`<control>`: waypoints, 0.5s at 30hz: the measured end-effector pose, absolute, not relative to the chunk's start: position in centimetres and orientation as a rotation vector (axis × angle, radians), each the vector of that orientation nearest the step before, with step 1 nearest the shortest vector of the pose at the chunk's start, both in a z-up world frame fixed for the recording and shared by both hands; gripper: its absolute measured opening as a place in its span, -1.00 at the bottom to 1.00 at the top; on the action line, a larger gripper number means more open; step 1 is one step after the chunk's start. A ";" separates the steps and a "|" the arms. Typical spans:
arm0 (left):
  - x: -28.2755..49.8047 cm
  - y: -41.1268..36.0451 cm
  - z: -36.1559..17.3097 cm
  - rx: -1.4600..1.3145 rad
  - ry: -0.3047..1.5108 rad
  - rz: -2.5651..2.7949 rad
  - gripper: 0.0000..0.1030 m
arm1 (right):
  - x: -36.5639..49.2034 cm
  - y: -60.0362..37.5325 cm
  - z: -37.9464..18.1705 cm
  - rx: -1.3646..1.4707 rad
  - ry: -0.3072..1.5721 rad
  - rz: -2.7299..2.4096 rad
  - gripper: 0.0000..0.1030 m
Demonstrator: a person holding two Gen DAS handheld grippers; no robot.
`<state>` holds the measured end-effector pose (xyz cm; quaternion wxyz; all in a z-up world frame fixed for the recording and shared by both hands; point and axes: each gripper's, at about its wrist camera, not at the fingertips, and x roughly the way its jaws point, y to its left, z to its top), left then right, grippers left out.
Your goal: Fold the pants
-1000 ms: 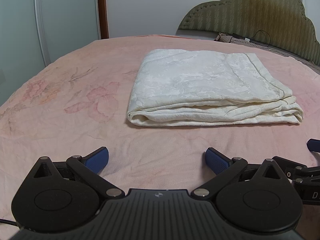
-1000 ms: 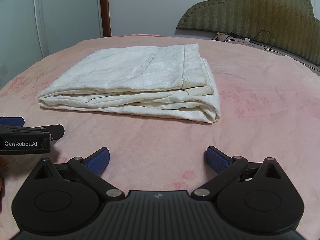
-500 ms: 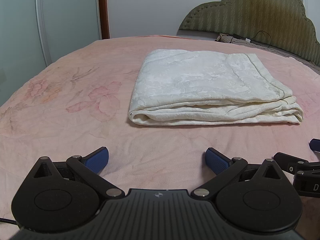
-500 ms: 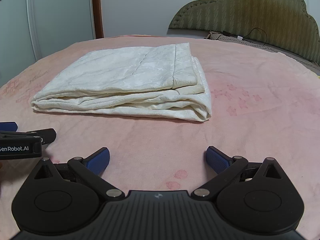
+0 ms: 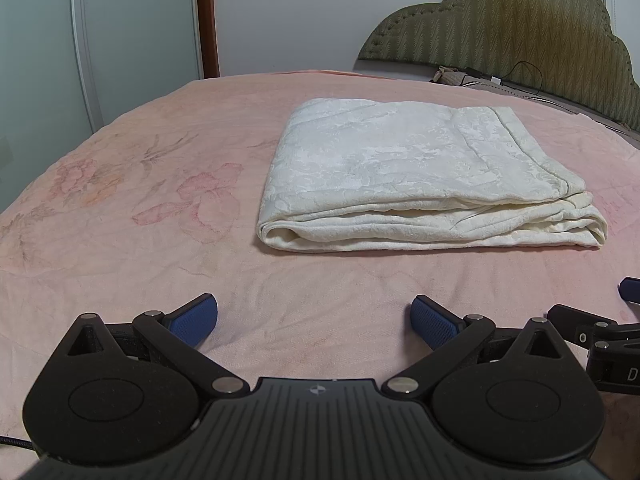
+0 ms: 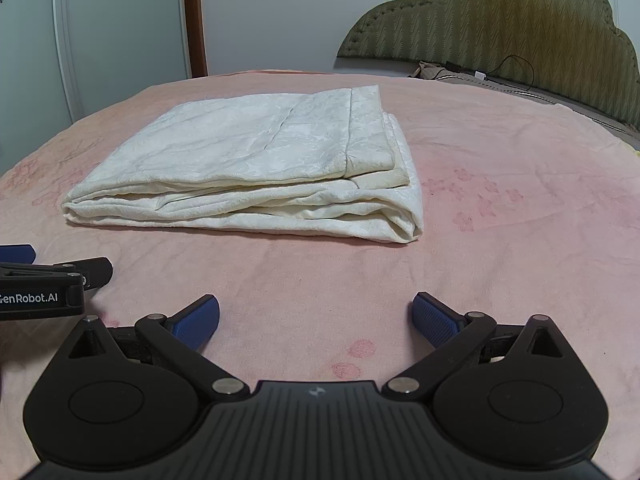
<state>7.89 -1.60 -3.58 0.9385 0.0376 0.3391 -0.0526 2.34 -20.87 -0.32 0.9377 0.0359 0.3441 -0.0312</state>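
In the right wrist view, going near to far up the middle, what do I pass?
right gripper, open → bare pink bedspread → folded white pants → more bedspread → white wall.

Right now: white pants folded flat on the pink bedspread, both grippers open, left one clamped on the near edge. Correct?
One thing is off: the left gripper is not clamped on anything. The left wrist view shows its blue pads spread wide over bare bedspread, short of the pants. The rest holds: the pants lie folded flat, and the right gripper is open too.
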 end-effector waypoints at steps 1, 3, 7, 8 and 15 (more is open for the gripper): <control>7.9 -1.6 -3.6 0.077 0.693 -0.107 1.00 | 2.3 -20.9 -0.3 0.073 0.703 -0.064 1.00; 7.9 -1.6 -3.6 0.077 0.693 -0.108 1.00 | 2.3 -20.9 -0.3 0.073 0.703 -0.064 1.00; 7.9 -1.6 -3.5 0.077 0.694 -0.108 1.00 | 2.4 -20.9 -0.4 0.073 0.703 -0.064 1.00; 7.9 -1.6 -3.6 0.075 0.694 -0.111 1.00 | 2.4 -20.9 -0.4 0.073 0.703 -0.064 1.00; 7.7 -1.1 -3.5 0.067 0.694 -0.136 0.99 | 2.4 -20.8 -0.4 0.076 0.703 -0.064 1.00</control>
